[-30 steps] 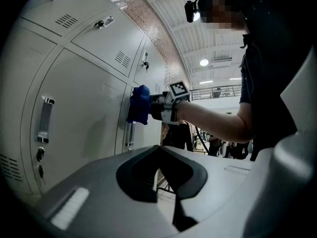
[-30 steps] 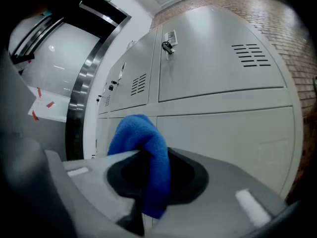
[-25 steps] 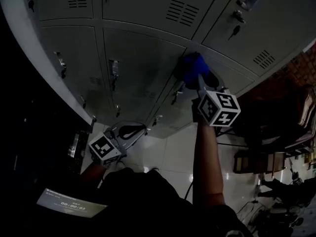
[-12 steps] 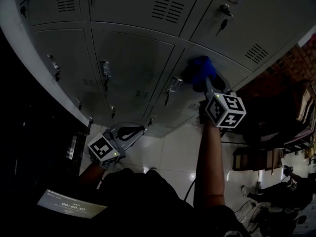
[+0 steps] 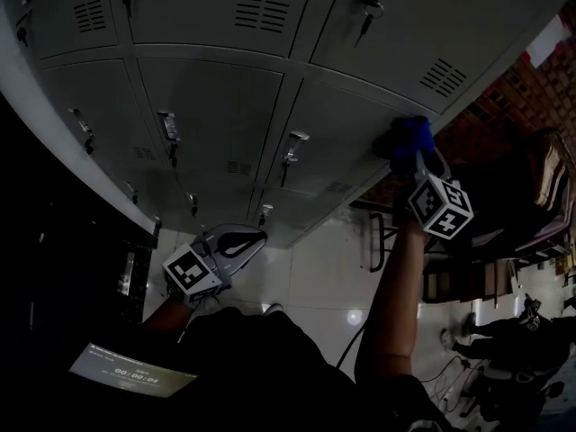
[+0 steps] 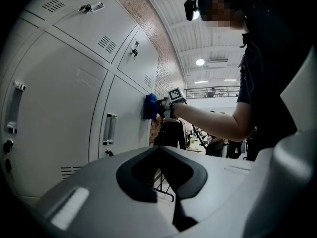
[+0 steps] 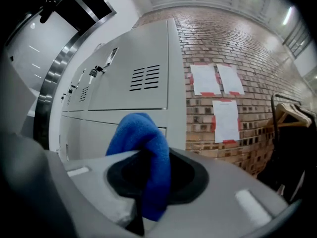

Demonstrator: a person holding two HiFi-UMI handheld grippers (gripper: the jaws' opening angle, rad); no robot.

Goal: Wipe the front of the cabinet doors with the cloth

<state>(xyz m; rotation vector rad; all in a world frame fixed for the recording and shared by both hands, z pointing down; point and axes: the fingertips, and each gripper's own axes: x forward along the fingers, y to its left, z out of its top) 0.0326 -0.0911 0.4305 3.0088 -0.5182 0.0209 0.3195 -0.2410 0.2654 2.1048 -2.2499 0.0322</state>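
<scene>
Grey metal cabinet doors (image 5: 216, 106) fill the upper head view. My right gripper (image 5: 416, 157) is shut on a blue cloth (image 5: 408, 137) and presses it against the far-right door (image 5: 360, 124), close to that door's right edge. In the right gripper view the blue cloth (image 7: 143, 148) bulges out between the shut jaws, with the vented doors (image 7: 133, 88) just behind. My left gripper (image 5: 255, 236) hangs low by the bottom doors, shut and empty. The left gripper view shows the cloth (image 6: 150, 106) flat on the door, far ahead.
Doors carry handles (image 5: 293, 142) and keys (image 5: 364, 21). A brick wall (image 7: 233, 48) with taped papers (image 7: 225, 120) adjoins the cabinet's right end. A metal frame (image 5: 376, 241) and a clothes rack (image 5: 540, 196) stand at the right on the white tiled floor (image 5: 315, 277).
My right gripper has slid the cloth to the right across the door, from near the handle to the door's right edge. The left gripper has stayed low.
</scene>
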